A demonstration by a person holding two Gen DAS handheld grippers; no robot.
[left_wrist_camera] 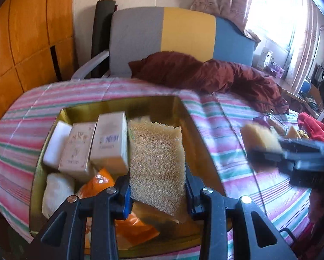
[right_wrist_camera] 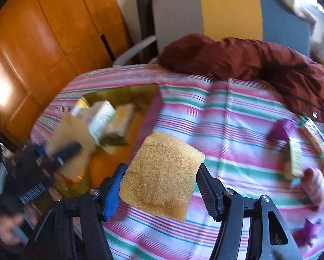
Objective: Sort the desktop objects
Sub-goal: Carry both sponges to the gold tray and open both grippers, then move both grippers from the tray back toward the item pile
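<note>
Left wrist view: the left gripper [left_wrist_camera: 157,191] squeezes a sponge [left_wrist_camera: 156,162] over the full gold box [left_wrist_camera: 83,109]. It may bounce out. The right gripper [right_wrist_camera: 159,191] seems to pinch another sponge [right_wrist_camera: 162,175]; blurry, it could slip.

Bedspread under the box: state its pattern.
The bedspread has pink, green and white stripes with thin blue lines, clearest in the right wrist view.

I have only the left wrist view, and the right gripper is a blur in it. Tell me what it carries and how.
Observer: The right gripper is shut on a yellow sponge. Its pads press the sponge's two side edges, over the striped bedspread.
Operator: Report anything on that side that my view cuts off.
Observer: A purple star-shaped scrap shows low on the right, against the bedspread.
</note>
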